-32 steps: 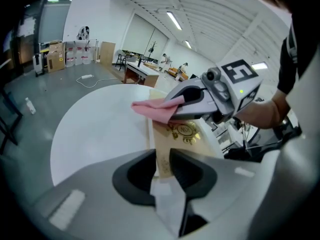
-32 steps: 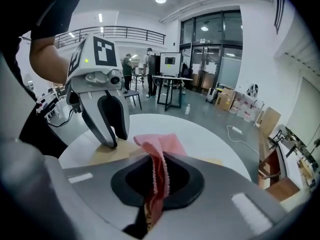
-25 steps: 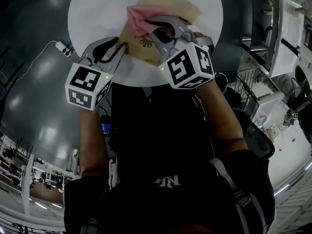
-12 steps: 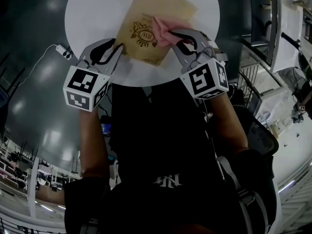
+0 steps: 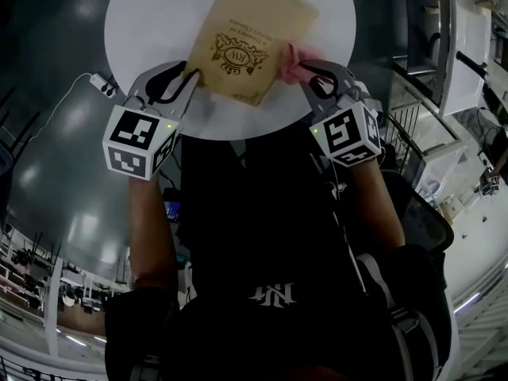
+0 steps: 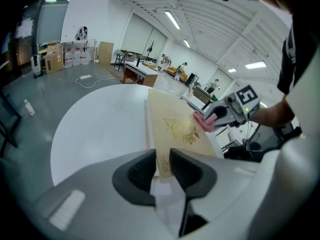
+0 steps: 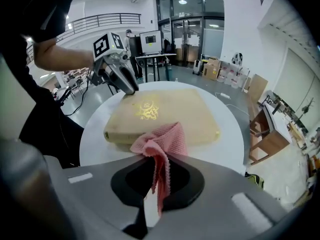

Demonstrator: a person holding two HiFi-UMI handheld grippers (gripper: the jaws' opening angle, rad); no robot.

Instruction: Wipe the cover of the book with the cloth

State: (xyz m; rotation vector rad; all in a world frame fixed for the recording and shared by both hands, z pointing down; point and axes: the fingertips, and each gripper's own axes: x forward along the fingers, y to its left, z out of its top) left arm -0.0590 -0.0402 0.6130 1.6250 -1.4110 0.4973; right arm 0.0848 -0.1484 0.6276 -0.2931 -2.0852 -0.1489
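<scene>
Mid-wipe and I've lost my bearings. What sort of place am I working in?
Probably a large open lab or workshop hall. A mezzanine railing runs overhead, there are workbenches and a monitor behind, cardboard boxes are stacked by the wall, and bare grey floor surrounds the round white table.

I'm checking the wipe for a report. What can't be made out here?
- Print on the book cover: too small, blurred in every view.
- Whether the cloth touches the cover: right gripper view, the cloth itself hides the book's near edge.
- Book corner: left gripper view, between the jaws of the left gripper.
- Table near edge: head view, behind the person's torso.
</scene>
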